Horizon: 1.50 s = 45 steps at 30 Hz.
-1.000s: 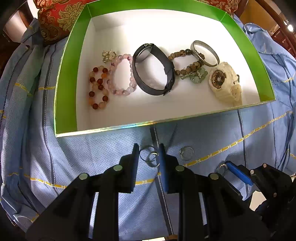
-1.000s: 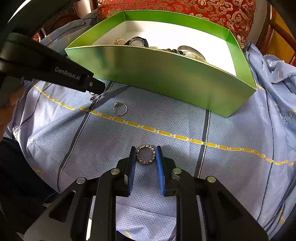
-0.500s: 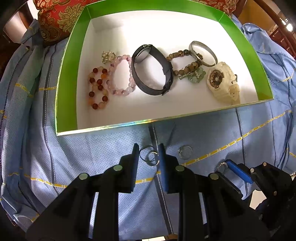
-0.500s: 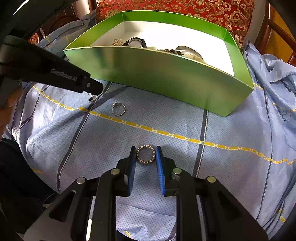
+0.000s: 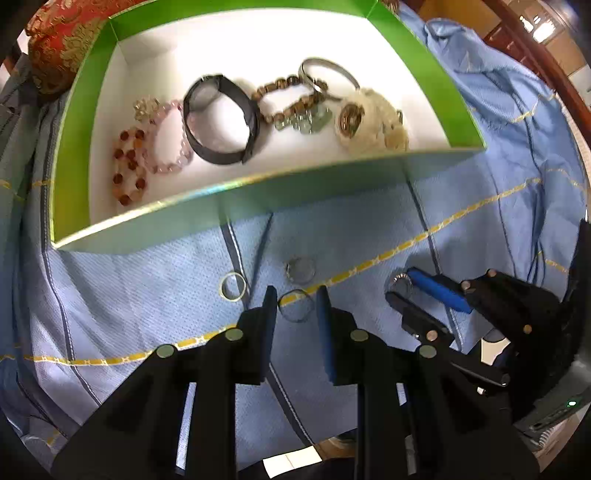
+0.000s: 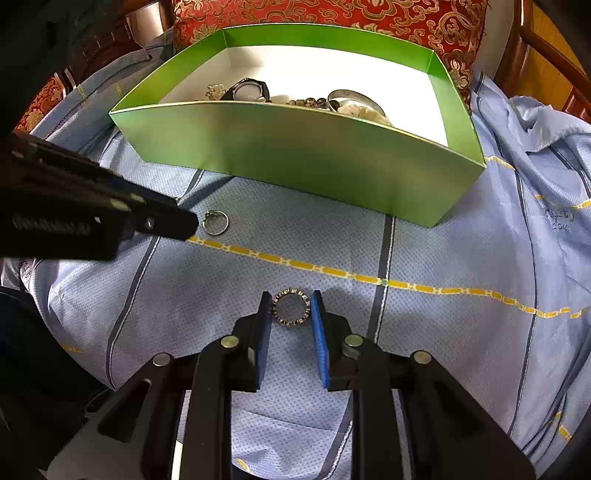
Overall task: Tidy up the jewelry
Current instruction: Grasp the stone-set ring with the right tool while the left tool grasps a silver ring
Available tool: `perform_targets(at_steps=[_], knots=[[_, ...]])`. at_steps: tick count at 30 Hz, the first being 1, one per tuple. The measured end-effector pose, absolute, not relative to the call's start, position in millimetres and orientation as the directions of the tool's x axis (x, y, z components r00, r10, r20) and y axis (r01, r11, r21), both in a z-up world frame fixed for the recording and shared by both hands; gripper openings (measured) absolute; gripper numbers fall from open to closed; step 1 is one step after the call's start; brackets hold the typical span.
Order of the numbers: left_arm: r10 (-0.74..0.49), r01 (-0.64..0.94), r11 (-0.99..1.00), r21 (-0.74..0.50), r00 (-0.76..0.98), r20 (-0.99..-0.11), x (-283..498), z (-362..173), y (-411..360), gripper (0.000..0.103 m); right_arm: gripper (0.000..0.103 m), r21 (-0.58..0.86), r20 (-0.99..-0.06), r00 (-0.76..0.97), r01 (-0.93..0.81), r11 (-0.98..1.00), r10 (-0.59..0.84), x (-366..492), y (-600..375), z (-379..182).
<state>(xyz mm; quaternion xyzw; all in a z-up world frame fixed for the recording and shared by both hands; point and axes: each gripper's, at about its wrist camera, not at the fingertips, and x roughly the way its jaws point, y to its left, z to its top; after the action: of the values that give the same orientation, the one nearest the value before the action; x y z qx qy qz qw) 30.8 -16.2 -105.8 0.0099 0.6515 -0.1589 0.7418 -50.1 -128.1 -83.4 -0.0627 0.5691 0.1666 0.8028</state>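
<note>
A green box point(image 5: 221, 206) with a white inside holds bead bracelets, a black band point(image 5: 221, 118), a silver bangle point(image 5: 328, 74) and a cream watch point(image 5: 369, 122). On the blue cloth in front of it, my left gripper point(image 5: 297, 304) is shut on a thin silver ring point(image 5: 295, 306). A gold ring point(image 5: 232, 286) lies just left of its fingers, and a stone ring point(image 5: 301, 269) just beyond them. My right gripper point(image 6: 291, 306) is shut on a dark studded ring point(image 6: 291, 308) resting on the cloth. That gripper also shows at the right of the left wrist view point(image 5: 400, 286).
The box's tall front wall point(image 6: 295, 155) stands between both grippers and the jewelry inside. A red and gold cushion point(image 6: 332, 18) lies behind the box. The cloth point(image 6: 480, 258) is wrinkled at the right. One left finger point(image 6: 159, 221) reaches in beside the stone ring point(image 6: 216, 222).
Two rings lay together between the left jaws; now only the silver one is there and the gold one lies to their left. The left view has tilted. The right gripper has stayed put.
</note>
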Motion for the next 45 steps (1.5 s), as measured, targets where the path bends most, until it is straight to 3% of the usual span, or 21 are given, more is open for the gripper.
perform_targets(at_steps=[2,4,7,16,18,19,21,38,45], knots=[[-0.215,0.250,0.950,-0.187,0.092,-0.972,31.8,-109.3,-16.3,0.022,0.037,0.100,-0.935,0.289,-0.336,0.936,0.204,-49.7,-129.4,-83.2],[-0.209,0.249,0.951,-0.182,0.089,-0.974,31.6,-110.9,-16.0,0.024,0.042,0.120,-0.932,0.287,-0.335,0.935,0.222,-49.4,-131.2,-81.6],[-0.195,0.247,0.954,-0.169,0.085,-0.977,31.1,-114.7,-14.8,0.032,0.043,0.110,-0.931,0.293,-0.349,0.931,0.220,-50.4,-129.5,-80.3],[-0.150,0.255,0.959,-0.125,0.081,-0.985,28.0,-128.0,-28.1,0.033,0.043,0.085,-0.935,0.290,-0.377,0.922,0.205,-55.3,-119.9,-87.1],[-0.136,0.253,0.961,-0.108,0.093,-0.986,27.6,-127.9,-28.6,0.026,0.040,0.091,-0.934,0.290,-0.376,0.922,0.210,-55.4,-120.4,-87.3],[-0.130,0.256,0.961,-0.102,0.095,-0.987,26.1,-128.4,-31.2,0.021,0.033,0.093,-0.933,0.291,-0.376,0.922,0.213,-55.7,-120.1,-87.3],[-0.129,0.255,0.962,-0.100,0.100,-0.987,25.8,-127.9,-33.8,0.021,0.022,0.105,-0.932,0.287,-0.378,0.920,0.224,-56.2,-119.7,-86.8],[-0.102,0.282,0.958,-0.043,0.196,-0.975,16.0,-85.8,-52.1,0.021,0.021,0.085,-0.917,0.341,-0.336,0.938,0.205,-49.0,-130.3,-73.4],[-0.144,0.273,0.958,-0.085,0.207,-0.968,16.2,-71.9,-45.1,0.021,0.021,0.090,-0.927,0.317,-0.326,0.941,0.199,-45.2,-132.7,-80.4]])
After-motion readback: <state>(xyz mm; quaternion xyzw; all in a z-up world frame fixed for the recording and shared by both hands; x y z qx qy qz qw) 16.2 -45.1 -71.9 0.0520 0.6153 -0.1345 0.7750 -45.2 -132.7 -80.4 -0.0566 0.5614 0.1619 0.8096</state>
